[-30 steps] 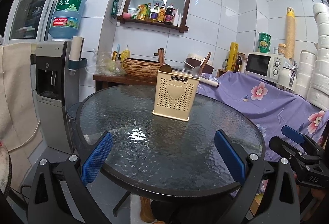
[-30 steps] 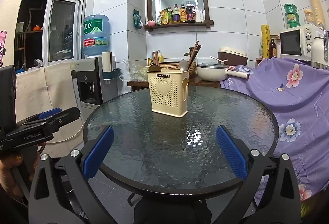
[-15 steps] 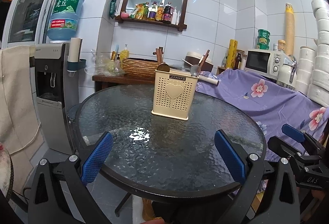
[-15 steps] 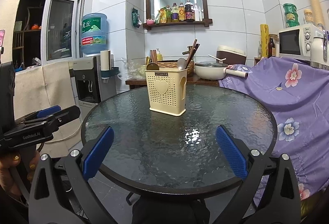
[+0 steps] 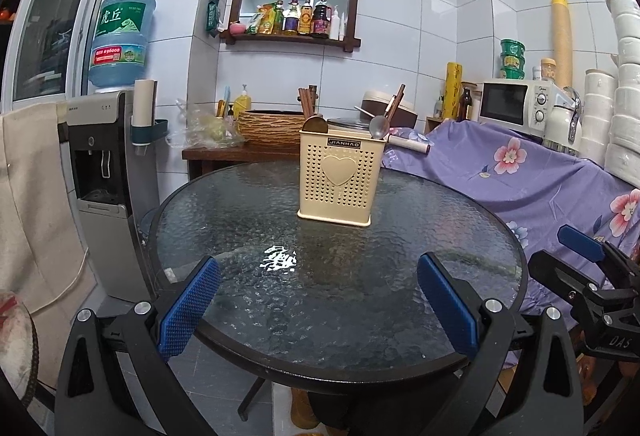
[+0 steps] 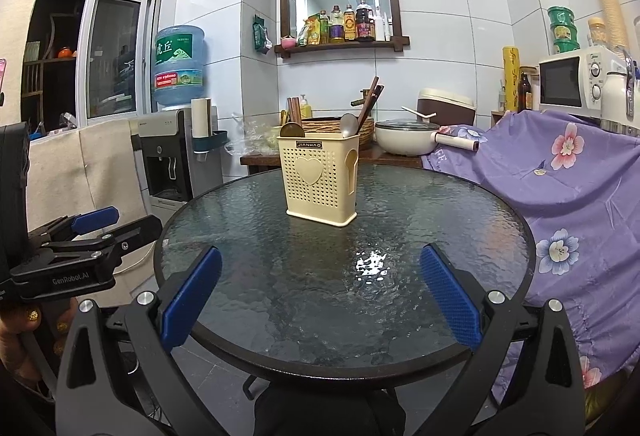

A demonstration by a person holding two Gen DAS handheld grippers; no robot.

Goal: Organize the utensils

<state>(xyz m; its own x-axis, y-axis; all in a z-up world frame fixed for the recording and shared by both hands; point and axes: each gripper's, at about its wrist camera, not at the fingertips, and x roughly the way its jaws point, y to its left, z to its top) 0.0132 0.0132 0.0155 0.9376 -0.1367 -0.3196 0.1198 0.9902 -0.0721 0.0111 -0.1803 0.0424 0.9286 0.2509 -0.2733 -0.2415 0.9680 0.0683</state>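
A cream perforated utensil holder point(image 5: 338, 178) with a heart on its front stands upright on the round glass table point(image 5: 248, 236); it also shows in the right wrist view point(image 6: 320, 182). Spoons point(image 5: 379, 127) and brown chopsticks point(image 6: 370, 102) stick out of its top. My left gripper point(image 5: 318, 302) is open and empty, held over the table's near edge. My right gripper point(image 6: 320, 294) is open and empty over the near edge too. Each gripper shows from the side in the other's view: the right one point(image 5: 592, 276) and the left one point(image 6: 80, 240).
A water dispenser point(image 5: 108, 172) stands left of the table. A purple flowered cloth point(image 5: 540, 172) covers furniture on the right, with a microwave point(image 5: 516, 102) on it. A wooden side table behind carries a wicker basket point(image 5: 272, 124) and a white pot point(image 6: 404, 142).
Both grippers have tilted slightly, so the table and holder sit a little differently in view. Both stay open and empty.
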